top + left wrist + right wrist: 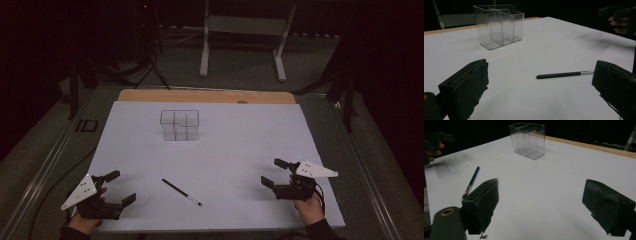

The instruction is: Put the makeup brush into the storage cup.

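Brush [181,192] lies flat on the white sheet [240,150], low centre of the high view, between the two grippers and apart from both. Clear box [179,125] stands upright above it, well apart, compartments empty. Left gripper [122,187] at lower left, jaws wide, nothing between them. Right gripper [273,172] at lower right, jaws wide too, empty. Brush looks light, thin and stiff, with a smooth black handle and a metal ferrule near the tip; likely to roll or slip. Best taken mid-handle, jaws across the shaft, clear of the bristles.
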A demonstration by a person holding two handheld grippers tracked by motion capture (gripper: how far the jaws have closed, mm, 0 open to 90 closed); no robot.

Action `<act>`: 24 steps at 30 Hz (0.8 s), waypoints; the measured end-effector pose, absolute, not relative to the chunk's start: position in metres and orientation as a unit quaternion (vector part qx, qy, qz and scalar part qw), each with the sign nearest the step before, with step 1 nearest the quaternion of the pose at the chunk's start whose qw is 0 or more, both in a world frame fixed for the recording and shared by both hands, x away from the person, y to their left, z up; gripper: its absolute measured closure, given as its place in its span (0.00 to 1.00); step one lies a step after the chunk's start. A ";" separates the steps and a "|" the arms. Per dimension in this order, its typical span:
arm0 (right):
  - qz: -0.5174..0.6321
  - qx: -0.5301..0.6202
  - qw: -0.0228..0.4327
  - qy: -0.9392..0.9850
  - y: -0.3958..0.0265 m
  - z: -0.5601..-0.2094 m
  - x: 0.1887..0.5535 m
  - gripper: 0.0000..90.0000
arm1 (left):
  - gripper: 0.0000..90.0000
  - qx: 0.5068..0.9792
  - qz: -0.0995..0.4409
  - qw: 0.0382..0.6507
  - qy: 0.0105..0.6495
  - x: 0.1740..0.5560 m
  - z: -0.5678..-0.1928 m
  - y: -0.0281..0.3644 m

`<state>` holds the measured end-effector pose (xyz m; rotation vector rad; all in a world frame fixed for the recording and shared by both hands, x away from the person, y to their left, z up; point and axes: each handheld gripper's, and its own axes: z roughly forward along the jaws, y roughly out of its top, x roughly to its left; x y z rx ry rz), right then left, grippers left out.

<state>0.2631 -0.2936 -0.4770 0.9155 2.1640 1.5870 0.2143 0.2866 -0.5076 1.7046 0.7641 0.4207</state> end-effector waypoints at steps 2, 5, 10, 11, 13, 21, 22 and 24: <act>0.552 0.319 0.153 0.755 -0.293 -0.477 0.263 0.15 | 0.02 0.728 0.179 0.575 0.327 0.214 -0.507 0.286; 0.551 0.318 0.154 0.756 -0.293 -0.477 0.263 0.15 | 0.02 0.729 0.181 0.574 0.326 0.214 -0.507 0.286; 0.551 0.318 0.155 0.756 -0.293 -0.476 0.262 0.15 | 0.02 0.729 0.184 0.572 0.328 0.213 -0.506 0.287; 0.552 0.318 0.154 0.755 -0.294 -0.476 0.262 0.15 | 0.02 0.728 0.183 0.573 0.328 0.213 -0.506 0.287; 0.551 0.318 0.155 0.756 -0.293 -0.476 0.262 0.15 | 0.02 0.729 0.186 0.572 0.327 0.212 -0.505 0.287; 0.553 0.314 0.155 0.756 -0.292 -0.475 0.263 0.15 | 0.02 0.721 0.193 0.568 0.346 0.210 -0.496 0.284; 0.552 0.314 0.155 0.756 -0.292 -0.475 0.263 0.15 | 0.02 0.722 0.195 0.566 0.346 0.210 -0.495 0.284; 0.551 0.315 0.155 0.757 -0.292 -0.475 0.263 0.15 | 0.02 0.722 0.199 0.562 0.351 0.209 -0.492 0.282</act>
